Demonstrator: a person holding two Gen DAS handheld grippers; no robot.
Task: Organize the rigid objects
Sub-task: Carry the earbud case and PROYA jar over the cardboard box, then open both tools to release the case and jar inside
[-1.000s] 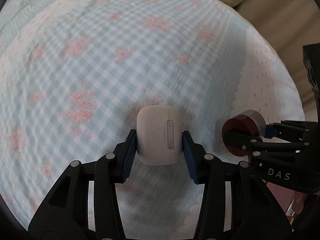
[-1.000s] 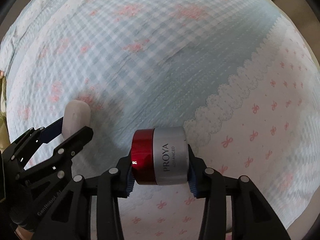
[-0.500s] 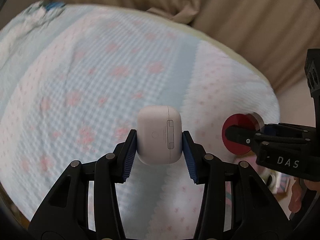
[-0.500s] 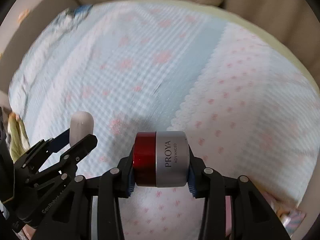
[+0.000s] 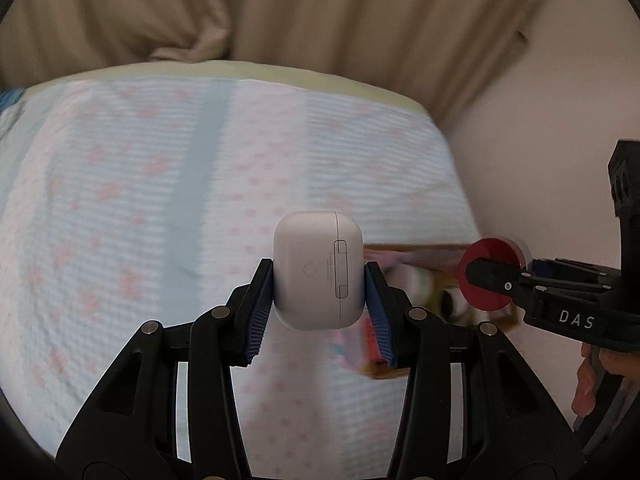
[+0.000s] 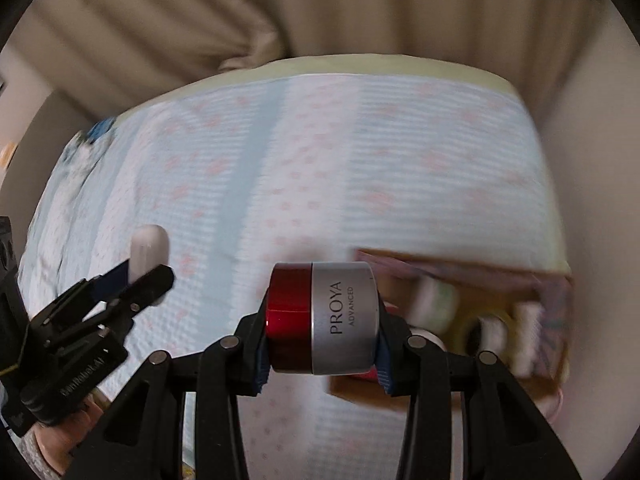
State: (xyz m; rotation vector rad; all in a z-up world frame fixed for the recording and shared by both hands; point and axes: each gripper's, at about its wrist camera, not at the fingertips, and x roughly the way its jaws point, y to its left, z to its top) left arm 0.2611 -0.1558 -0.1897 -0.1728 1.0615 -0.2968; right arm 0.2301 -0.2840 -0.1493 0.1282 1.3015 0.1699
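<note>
The left hand-held gripper (image 5: 319,286) is clamped on a white earbud case (image 5: 318,268), its blue ribbed pads (image 5: 259,312) pressing both flat sides so the case stands between them, hinge seam facing the camera, lifted clear above the bed (image 5: 160,200). The right hand-held gripper (image 6: 322,318) is clamped on a round cream jar (image 6: 324,316) held on its side, with the red lid toward the left and the silver body, printed PROYA ADVANCED, toward the right; it too is up off the bed. From the left wrist view the jar shows end-on as a red disc at the right, gripped by the other tool's black fingers marked DAS, just beside the earbud case and not touching it. From the right wrist view the earbud case appears at the left, edge-on between the left tool's fingers. The bed is covered with a pale blue and white quilt with pink motifs. Near its right edge lies an open cardboard box (image 6: 552,304) with a patterned inside; it holds several small items, blurred too much to name. Beige curtains (image 5: 280,12) hang behind the bed, and a plain wall (image 5: 540,160) stands to the right.
</note>
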